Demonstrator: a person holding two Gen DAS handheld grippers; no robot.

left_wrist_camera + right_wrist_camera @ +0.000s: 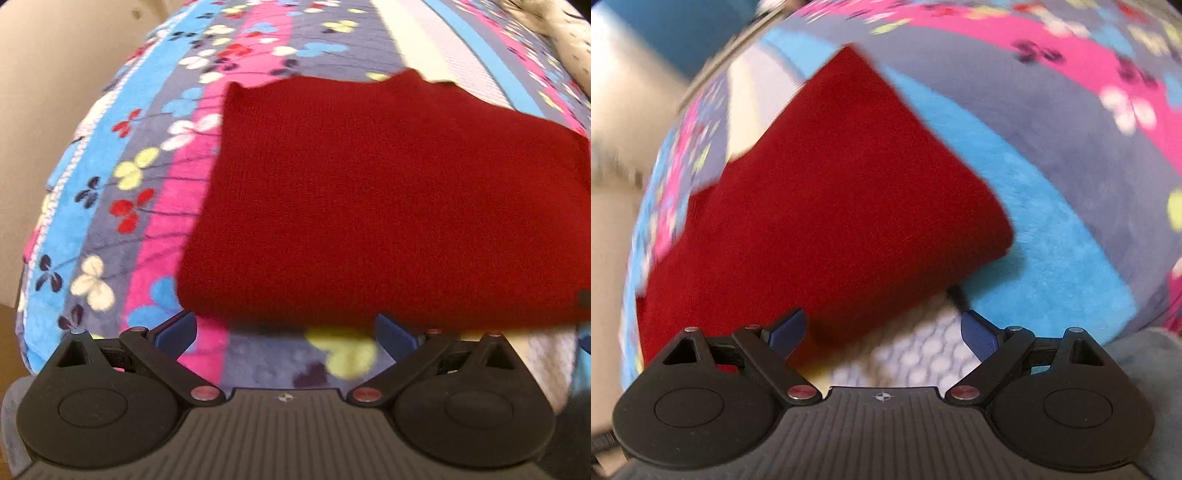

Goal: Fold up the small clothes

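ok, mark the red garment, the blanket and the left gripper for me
red garment (388,199): left wrist view, middle of the flat knit panel.
blanket (107,184): left wrist view, bare flowered stripe beside the garment.
left gripper (286,332): left wrist view, midway between the blue fingertips, jaws apart.

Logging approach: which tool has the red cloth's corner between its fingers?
The right tool: the red cloth corner reaches between its fingers; the left tool faces a straight edge.

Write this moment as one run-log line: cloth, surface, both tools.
cloth: red cloth lying flat | surface: flowered blanket | left tool: open, empty, at near edge | right tool: open, empty, at near corner
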